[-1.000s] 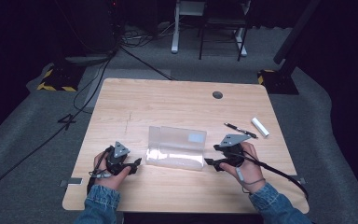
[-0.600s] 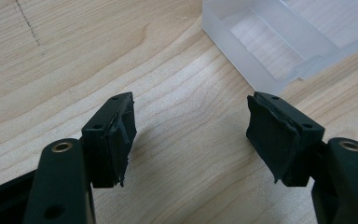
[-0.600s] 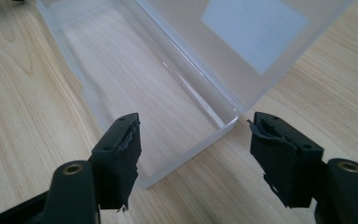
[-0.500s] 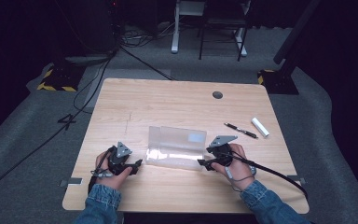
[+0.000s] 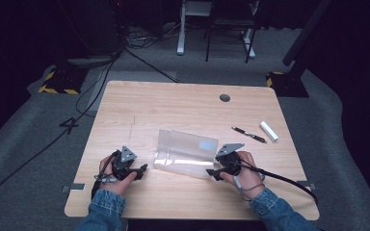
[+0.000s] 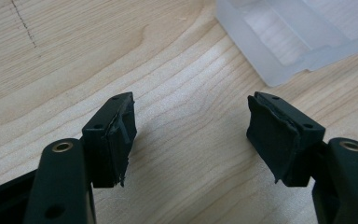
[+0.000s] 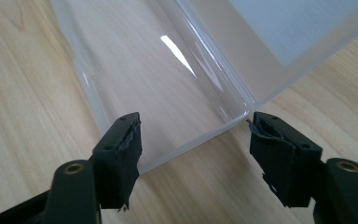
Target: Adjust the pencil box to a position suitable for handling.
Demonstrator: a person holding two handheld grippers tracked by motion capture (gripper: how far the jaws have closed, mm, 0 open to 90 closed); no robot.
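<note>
A clear plastic case (image 5: 185, 153) lies open in the middle of the wooden table (image 5: 173, 110), its lid standing up at the back. My left gripper (image 5: 143, 169) rests on the table just left of the case, open and empty. Its own view has the case's corner (image 6: 279, 46) ahead and to the right, with my left gripper (image 6: 191, 135) over bare wood. My right gripper (image 5: 212, 172) sits at the case's right end, open. In its own view my right gripper (image 7: 193, 149) straddles the near end wall of the case (image 7: 168, 84) without touching it.
A black pen (image 5: 248, 134) and a white cylinder (image 5: 269, 131) lie to the right of the case. A round cable hole (image 5: 225, 97) sits near the table's far edge. Chair and desk legs stand on the dark floor beyond.
My right gripper has moved left and toward the near edge, from beside the pen to the case's right end. The left gripper has stayed put.
</note>
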